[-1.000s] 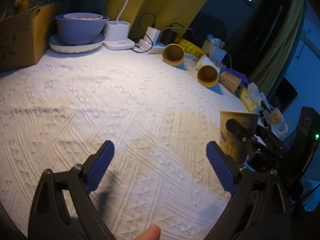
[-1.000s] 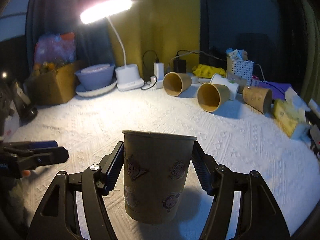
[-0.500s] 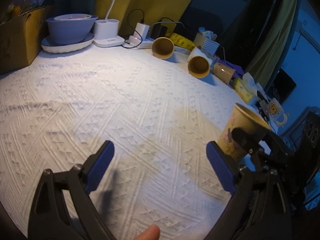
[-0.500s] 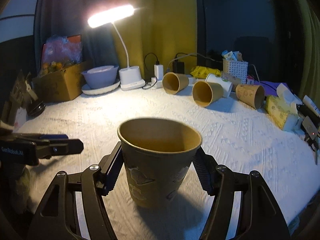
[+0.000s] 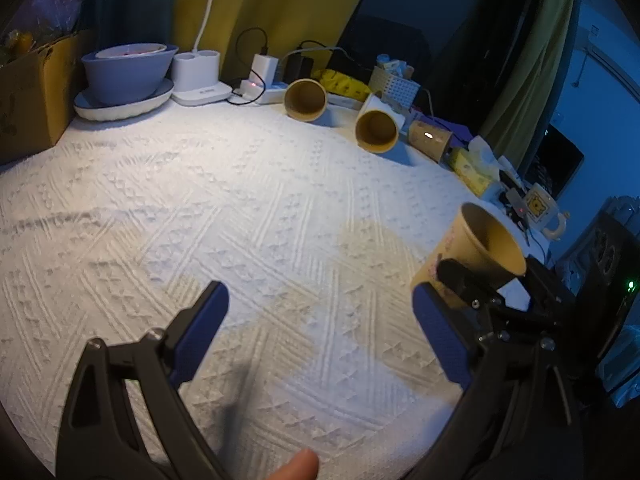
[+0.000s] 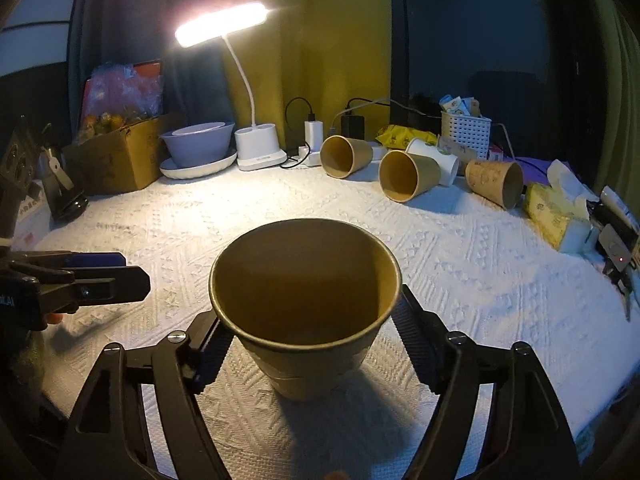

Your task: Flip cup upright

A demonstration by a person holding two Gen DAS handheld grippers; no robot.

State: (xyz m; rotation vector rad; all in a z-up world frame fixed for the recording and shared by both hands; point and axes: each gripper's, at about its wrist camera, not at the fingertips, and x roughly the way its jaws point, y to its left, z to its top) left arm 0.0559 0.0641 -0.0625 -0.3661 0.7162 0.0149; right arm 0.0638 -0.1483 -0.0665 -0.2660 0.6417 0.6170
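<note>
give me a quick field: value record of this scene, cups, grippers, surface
held cup: brown paper cup between the right gripper's jaws, mouth up, tilted toward the camera
cup contact: base at or just above the white textured cloth; contact cannot be told
left gripper: jaws open, nothing between them, over bare cloth
other cups: three brown cups on their sides at the back; a white cup lies behind the middle one
lighting: desk lamp on
</note>
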